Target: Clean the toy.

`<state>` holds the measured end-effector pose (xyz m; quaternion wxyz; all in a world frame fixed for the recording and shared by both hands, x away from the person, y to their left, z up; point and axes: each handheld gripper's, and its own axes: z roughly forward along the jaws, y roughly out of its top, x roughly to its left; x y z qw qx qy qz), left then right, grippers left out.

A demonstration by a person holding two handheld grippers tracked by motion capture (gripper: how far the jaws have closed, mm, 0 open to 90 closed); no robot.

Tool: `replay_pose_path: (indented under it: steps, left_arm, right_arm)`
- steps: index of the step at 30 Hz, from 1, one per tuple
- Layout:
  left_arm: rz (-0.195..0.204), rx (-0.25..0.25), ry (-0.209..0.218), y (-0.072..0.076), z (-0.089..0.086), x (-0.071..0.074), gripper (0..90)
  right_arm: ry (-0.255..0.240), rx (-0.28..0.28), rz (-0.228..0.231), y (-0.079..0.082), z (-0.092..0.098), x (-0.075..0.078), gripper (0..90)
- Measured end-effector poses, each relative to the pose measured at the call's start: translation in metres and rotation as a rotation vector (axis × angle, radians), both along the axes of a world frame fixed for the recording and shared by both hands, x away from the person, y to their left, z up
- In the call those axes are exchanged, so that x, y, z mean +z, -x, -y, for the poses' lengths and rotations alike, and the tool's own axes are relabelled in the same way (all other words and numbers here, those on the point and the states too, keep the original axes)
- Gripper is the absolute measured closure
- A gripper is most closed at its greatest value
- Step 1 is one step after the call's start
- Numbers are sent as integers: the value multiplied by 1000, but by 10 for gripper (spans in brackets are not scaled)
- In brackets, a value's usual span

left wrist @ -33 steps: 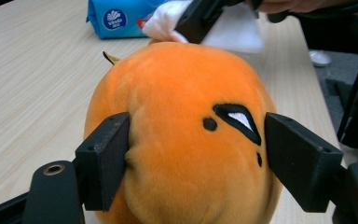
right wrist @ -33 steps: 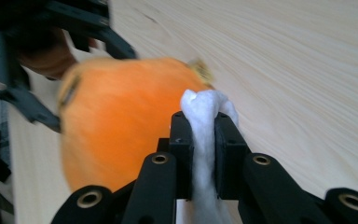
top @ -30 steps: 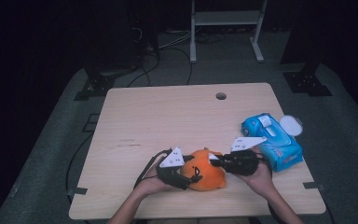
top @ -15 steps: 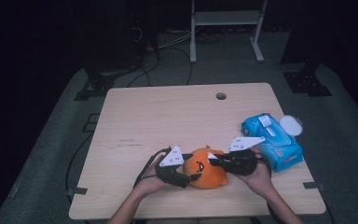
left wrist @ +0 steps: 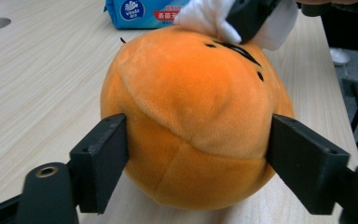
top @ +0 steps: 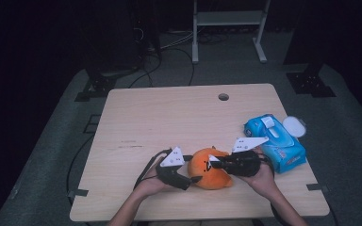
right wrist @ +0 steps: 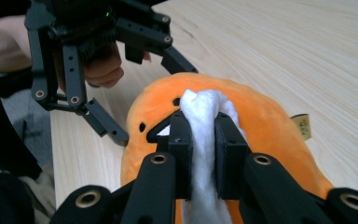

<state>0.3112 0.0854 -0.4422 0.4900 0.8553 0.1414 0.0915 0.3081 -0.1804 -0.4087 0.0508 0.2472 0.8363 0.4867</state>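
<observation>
From the high view, you have the round orange plush toy (top: pixel 211 168) sitting near the front edge of the pale wooden table (top: pixel 169 117), between your two hands; your left gripper (top: pixel 188 181) comes at it from the left and your right gripper (top: pixel 212 164) from the right, while the blue pack of wet wipes (top: pixel 275 142) lies just beyond your right hand, close enough to draw from, with its white lid (top: pixel 294 126) flipped open; in the left gripper view, your two black jaws stand either side of the plush's lower half, touching its flanks, and they have just been opening a little, so the hold looks like a light brace that keeps the soft ball from rolling rather than a squeeze; above it you can see the white wipe (left wrist: pixel 205 16) pressed on the toy's embroidered face, with the wipe pack behind on the table; in the right gripper view, your jaws are clamped tight on that folded wipe, its bunched end poking out past the tips onto the orange fabric beside the dark stitched marks; gripping it that way seems meant to give a firm pad for rubbing the face clean while the other hand steadies the toy.
</observation>
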Motion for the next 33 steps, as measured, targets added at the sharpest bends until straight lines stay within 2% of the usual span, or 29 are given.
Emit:
replay_pose_path:
  steps: [3,5,6,7,9,11,16,19,23,26,29,31,33]
  left_arm:
    - [-16,11,4,-1,-1,-4,191]
    - [-62,21,-4,-4,0,-7,101]
    - [-65,15,11,-3,2,-9,103]
    - [-60,5,9,-2,3,-9,123]
    - [-29,-5,-7,1,5,-5,176]
    - [-29,2,-6,1,5,-4,216]
    - [-36,8,-4,1,5,-5,219]
    - [-35,7,-5,1,5,-4,216]
    - [-16,-6,-5,5,8,0,259]
    - [5,-9,-22,9,14,5,295]
    - [8,-10,-20,11,17,5,304]
    - [9,-2,-26,11,17,4,306]
    - [-12,13,-13,9,14,3,306]
  right_arm:
    - [2,9,1,3,-1,2,787]
    - [-10,32,-6,4,-3,2,789]
    - [-29,53,-15,4,-4,2,789]
    - [-36,65,-19,6,-7,3,789]
    - [-12,72,-1,8,-11,4,788]
    - [-13,66,3,7,-10,5,782]
    - [6,55,29,7,0,9,723]
    - [24,52,43,10,4,11,721]
    - [42,22,57,9,6,9,768]
    - [58,7,66,10,-1,9,793]
    - [20,53,65,18,-11,13,795]
    - [53,70,101,22,-18,14,794]
    - [55,64,103,20,-16,14,795]
